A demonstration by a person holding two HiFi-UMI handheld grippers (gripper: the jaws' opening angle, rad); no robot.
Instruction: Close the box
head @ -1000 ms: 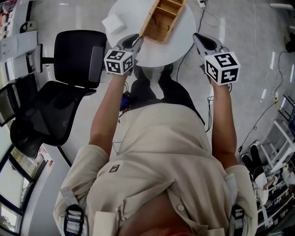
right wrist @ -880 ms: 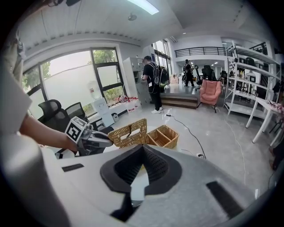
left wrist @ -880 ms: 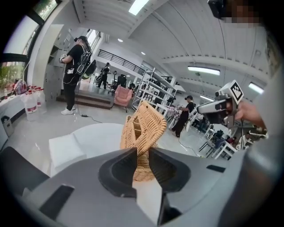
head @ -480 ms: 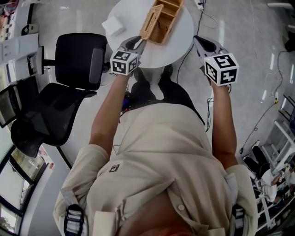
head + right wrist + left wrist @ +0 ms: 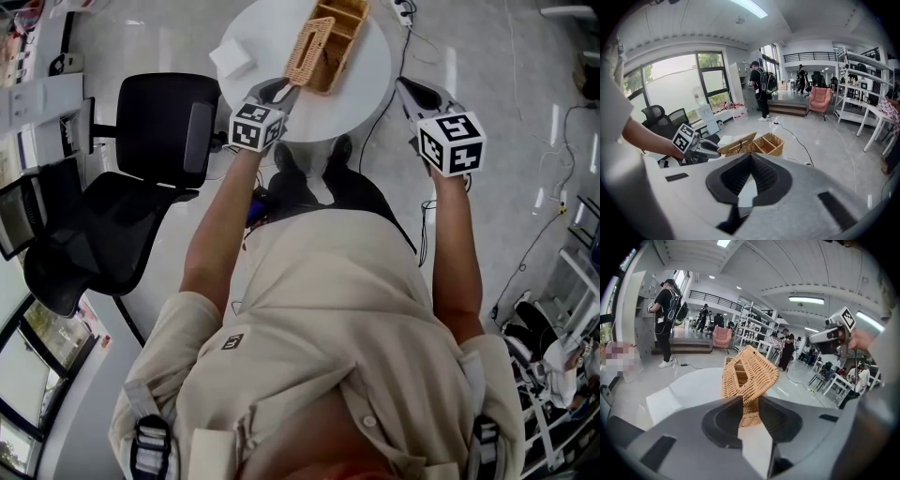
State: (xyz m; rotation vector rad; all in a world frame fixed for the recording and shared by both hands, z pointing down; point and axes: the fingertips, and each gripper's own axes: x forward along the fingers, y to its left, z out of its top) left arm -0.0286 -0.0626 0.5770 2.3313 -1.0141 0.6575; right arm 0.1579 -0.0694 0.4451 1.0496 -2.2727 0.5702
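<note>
Wicker box (image 5: 343, 28) sits on the round white counter (image 5: 367, 77), top middle. Left gripper (image 5: 289, 89) pinches its half-raised lid (image 5: 308, 52). Right gripper (image 5: 406, 85) is closed and empty.

The head camera looked steeply down; each gripper camera looked closely along its fingers (image 5: 723, 422); all shared the wicker box (image 5: 749, 379) beyond them.

A tan woven wicker box (image 5: 345, 26) with partitioned compartments open to view sits on the round white table (image 5: 375, 70), reaching from the table's middle toward its far edge. Its hinged wicker lid (image 5: 309, 52) rises from the box's near side, about half raised, tilted, not yet shut
</note>
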